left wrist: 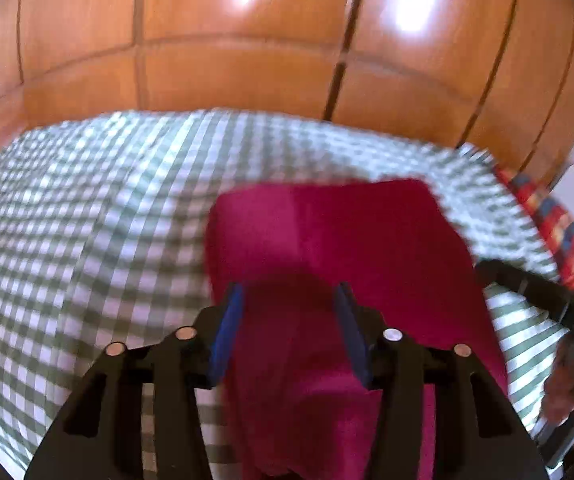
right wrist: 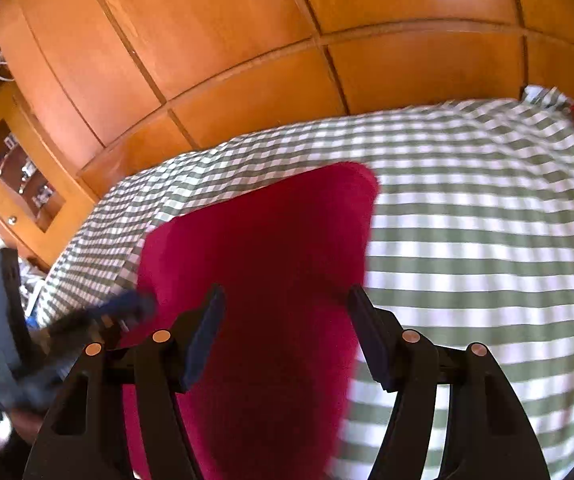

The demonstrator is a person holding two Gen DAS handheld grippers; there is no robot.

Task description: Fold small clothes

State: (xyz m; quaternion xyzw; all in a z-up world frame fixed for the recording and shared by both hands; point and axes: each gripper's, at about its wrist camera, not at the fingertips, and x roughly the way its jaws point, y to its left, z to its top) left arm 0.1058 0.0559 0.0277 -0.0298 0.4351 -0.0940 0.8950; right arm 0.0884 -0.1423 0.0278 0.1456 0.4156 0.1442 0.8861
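A: Where the magenta garment (left wrist: 327,248) lies, what supports it?

B: It rests on a bed covered by a green-and-white checked sheet (left wrist: 87,220). In the left wrist view the cloth runs from the middle of the sheet back toward the camera and passes under the left gripper (left wrist: 290,300). In the right wrist view the same garment (right wrist: 263,260) lies left of centre, with one rounded corner at its far end.

A: State of the left gripper's jaws?

B: Spread wide. The blue pads (left wrist: 229,328) stand apart with the cloth visible between them. Whether the pads touch the fabric cannot be told; the frame is blurred.

A: And the right gripper (right wrist: 285,304)?

B: Its jaws are also wide apart, positioned above the near part of the garment. The cloth fills the gap between them, but nothing is clamped.

A: Is each gripper visible from the other camera?

B: Yes. The left wrist view shows the right gripper at the right edge, blurred, held in a hand (left wrist: 567,384). The right wrist view shows the left gripper (right wrist: 99,316) at the left, blurred, close to the garment's left edge.

A: Surroundings?

B: Glossy wooden wardrobe doors (right wrist: 247,60) stand behind the bed. A multicoloured patterned fabric (left wrist: 547,224) lies at the sheet's far right edge.
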